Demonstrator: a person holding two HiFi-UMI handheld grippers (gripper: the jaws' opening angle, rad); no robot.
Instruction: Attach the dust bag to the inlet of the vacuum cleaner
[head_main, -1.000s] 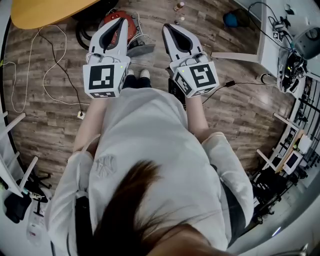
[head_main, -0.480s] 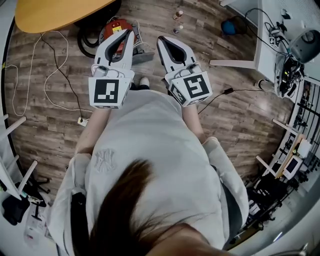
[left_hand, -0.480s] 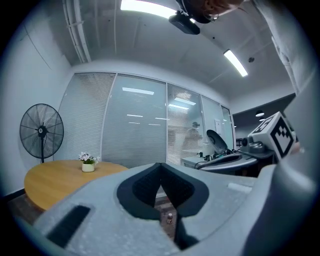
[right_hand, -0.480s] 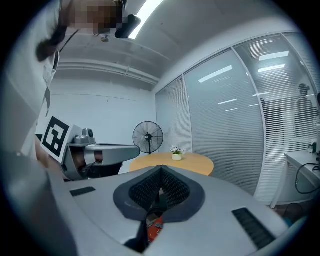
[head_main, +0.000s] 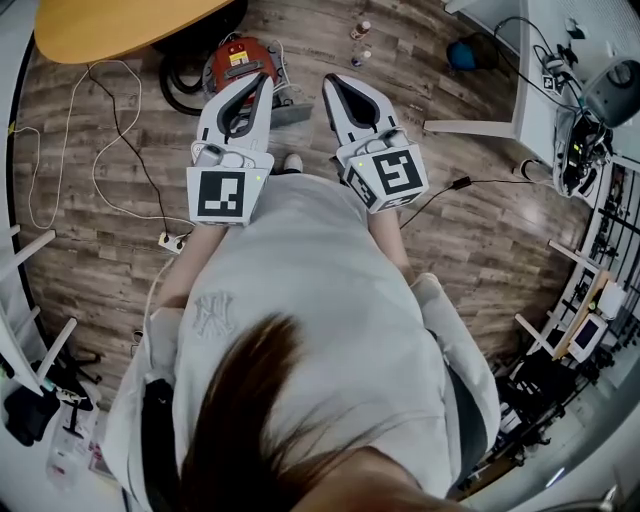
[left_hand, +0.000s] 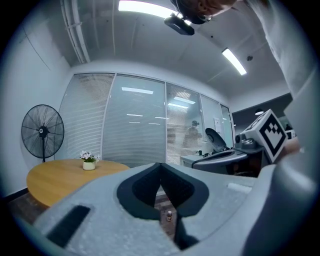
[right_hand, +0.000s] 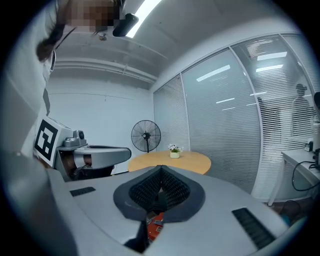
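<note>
While both grippers are held out level in front of the person, the head view shows the red vacuum cleaner (head_main: 240, 62) standing on the wood floor. The left gripper (head_main: 264, 80) hangs just short of the vacuum cleaner, its tip over the near edge. The right gripper (head_main: 329, 82) sits beside the vacuum cleaner, apart from it. A black hose (head_main: 180, 88) coils against the vacuum cleaner's far side, and a round table (head_main: 110, 25) overhangs the floor beyond it. No dust bag can be made out, and the inlet is not visible, so whether a bag is seated cannot be told.

Left gripper view: the claw is pinched together at the tips (left_hand: 160, 166) with nothing in it. Only a small bottle (left_hand: 169, 216) on the floor shows through the gap behind the tips.

Right gripper view: the claw is likewise closed and empty (right_hand: 160, 171). A patch of the vacuum cleaner's red body (right_hand: 155, 225) shows low through its gap.

Assessment: the scene fits either an approach to the bag and inlet or a withdrawal after fitting. In either case, good practice is a lower, closer look at the inlet to confirm that the bag's collar sits square. The hose should be kept clear of both claws.
</note>
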